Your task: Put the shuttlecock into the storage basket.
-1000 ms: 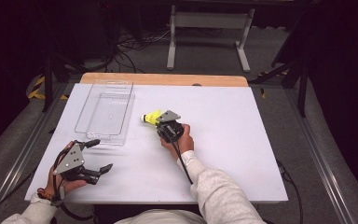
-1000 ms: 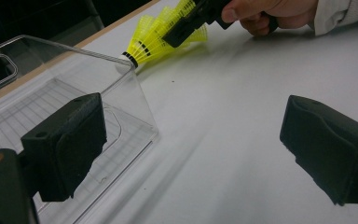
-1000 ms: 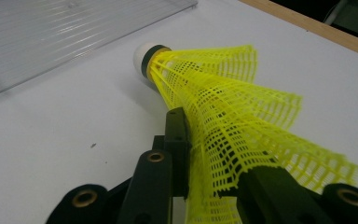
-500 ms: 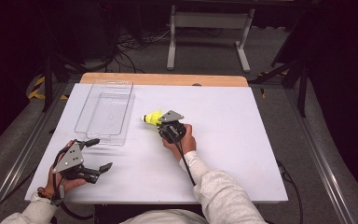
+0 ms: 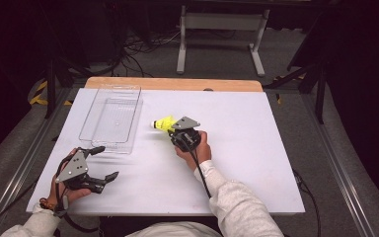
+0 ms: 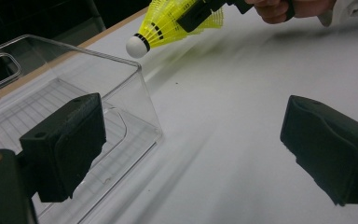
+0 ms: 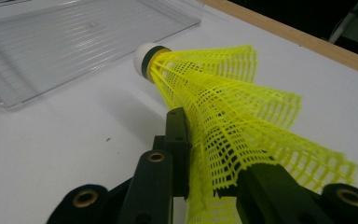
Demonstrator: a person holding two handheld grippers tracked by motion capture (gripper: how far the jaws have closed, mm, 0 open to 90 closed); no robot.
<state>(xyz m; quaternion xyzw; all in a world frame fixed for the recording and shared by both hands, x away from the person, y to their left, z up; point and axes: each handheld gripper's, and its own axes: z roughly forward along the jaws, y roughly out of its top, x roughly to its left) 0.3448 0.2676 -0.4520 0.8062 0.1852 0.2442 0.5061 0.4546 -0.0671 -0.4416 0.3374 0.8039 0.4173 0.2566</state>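
Gripping the yellow shuttlecock [image 7: 223,107] by its skirt, the right tool [image 5: 173,129] holds it just right of the clear tray [image 5: 109,120], the drop inside looks left to do, while the left tool [image 5: 100,163] waits open at the counter's [image 5: 256,148] near left.

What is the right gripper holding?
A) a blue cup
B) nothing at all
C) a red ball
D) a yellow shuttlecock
D: the right gripper has its jaws shut on the yellow net skirt of the shuttlecock, with the white tip pointing toward the clear tray.
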